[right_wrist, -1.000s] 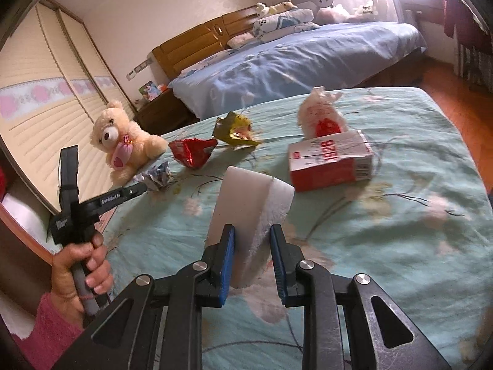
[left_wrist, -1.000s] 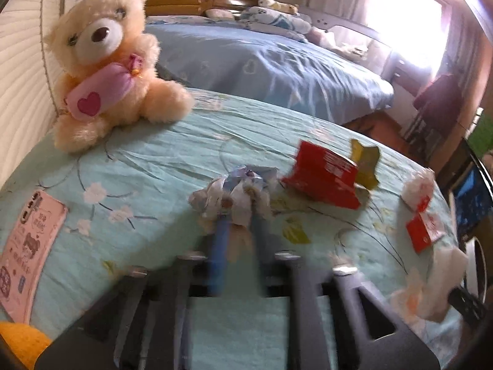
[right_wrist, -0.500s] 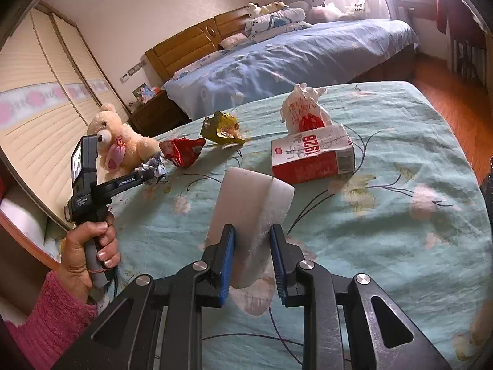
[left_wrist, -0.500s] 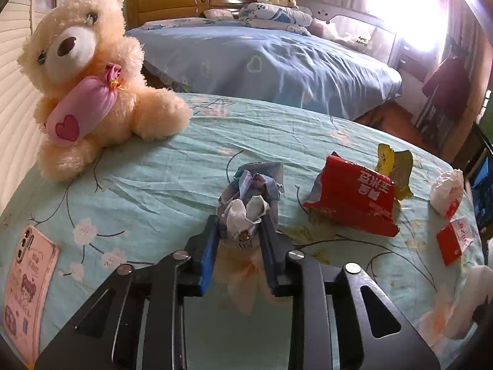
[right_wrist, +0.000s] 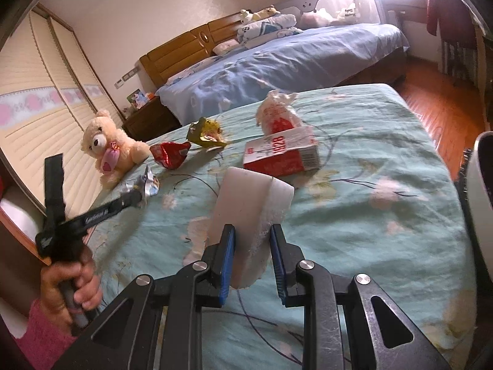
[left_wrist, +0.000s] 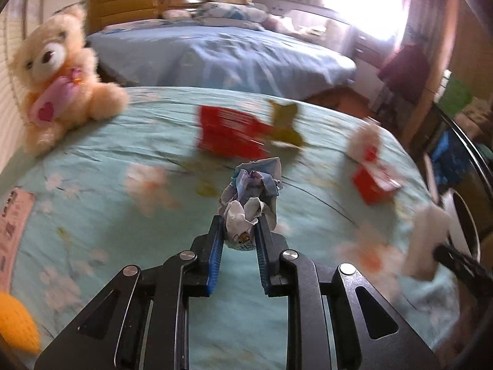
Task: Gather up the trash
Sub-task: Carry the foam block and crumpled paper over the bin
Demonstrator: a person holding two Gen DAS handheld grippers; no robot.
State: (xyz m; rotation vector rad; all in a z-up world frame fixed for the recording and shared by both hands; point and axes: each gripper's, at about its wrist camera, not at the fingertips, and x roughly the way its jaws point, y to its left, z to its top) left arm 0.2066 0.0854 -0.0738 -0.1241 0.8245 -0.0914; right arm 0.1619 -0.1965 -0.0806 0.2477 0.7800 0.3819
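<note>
A crumpled blue-white wrapper [left_wrist: 251, 197] sat pinched upright; a white foam block [right_wrist: 249, 215] stood clamped; a red carton [right_wrist: 282, 155] lay on the bedspread.

crumpled wrapper [left_wrist: 251, 197] between left gripper [left_wrist: 237, 231] pads: creased printed paper or foil | white block [right_wrist: 252, 212] in right gripper [right_wrist: 251, 246]: matt, crumbly foam | bedspread [right_wrist: 354, 222] beneath: matt floral cloth | teddy bear [right_wrist: 107, 151] far left: fluffy plush | red wrapper [right_wrist: 169, 154] ahead: glossy foil | carton [right_wrist: 280, 154]: printed cardboard
</note>
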